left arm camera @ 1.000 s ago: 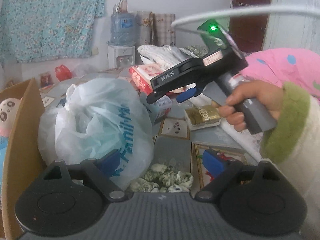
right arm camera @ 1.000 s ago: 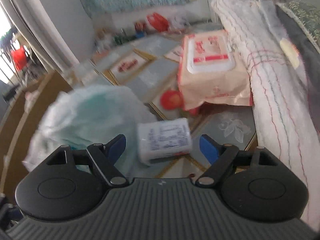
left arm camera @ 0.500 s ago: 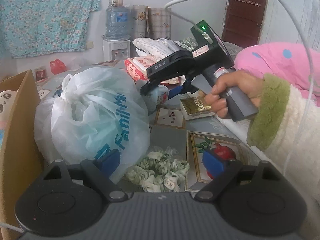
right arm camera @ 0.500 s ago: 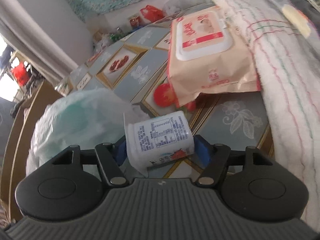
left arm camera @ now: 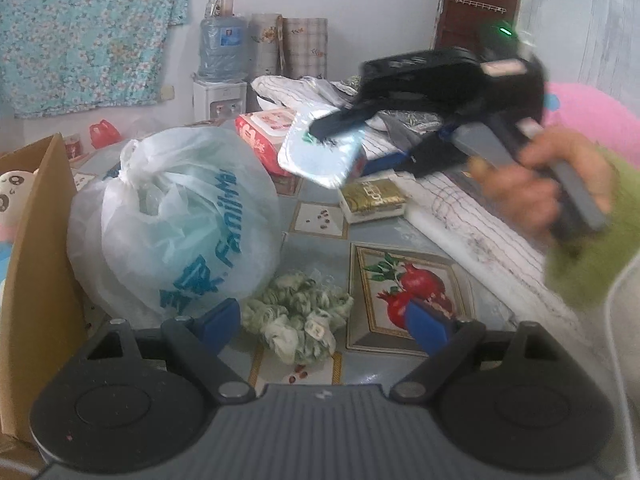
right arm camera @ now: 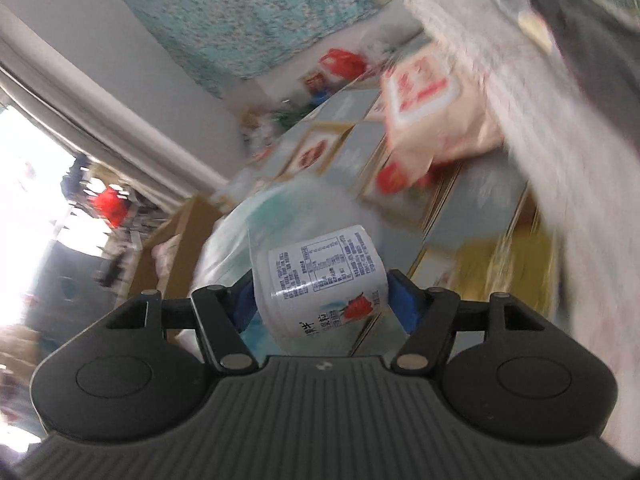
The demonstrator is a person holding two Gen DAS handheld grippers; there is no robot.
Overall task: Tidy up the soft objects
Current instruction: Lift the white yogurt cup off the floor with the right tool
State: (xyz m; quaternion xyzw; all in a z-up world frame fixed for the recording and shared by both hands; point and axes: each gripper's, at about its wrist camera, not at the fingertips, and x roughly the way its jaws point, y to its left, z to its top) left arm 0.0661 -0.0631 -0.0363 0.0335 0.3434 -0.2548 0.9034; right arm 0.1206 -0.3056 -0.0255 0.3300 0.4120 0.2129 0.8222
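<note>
My right gripper (right arm camera: pixel 322 306) is shut on a white yogurt cup (right arm camera: pixel 322 276) with a strawberry label and holds it in the air. In the left wrist view the right gripper (left arm camera: pixel 362 136) shows blurred above the table, with the cup's foil lid (left arm camera: pixel 322 152) facing me. My left gripper (left arm camera: pixel 320 318) is open and empty, low over a green-and-white bundle of soft fabric (left arm camera: pixel 298 314). A tied white plastic bag (left arm camera: pixel 176 220) with blue print sits just left of the bundle.
A cardboard box (left arm camera: pixel 36 260) with a plush toy (left arm camera: pixel 14 196) stands at the left. A wet-wipes pack (left arm camera: pixel 262 132), a gold box (left arm camera: pixel 372 200) and folded striped cloth (left arm camera: pixel 472 224) lie at the back and right. The tablecloth (left arm camera: pixel 400 280) shows a pomegranate print.
My right gripper has closed on the yogurt cup and lifted it up off the table. My left gripper has drawn back slightly from the green bundle.
</note>
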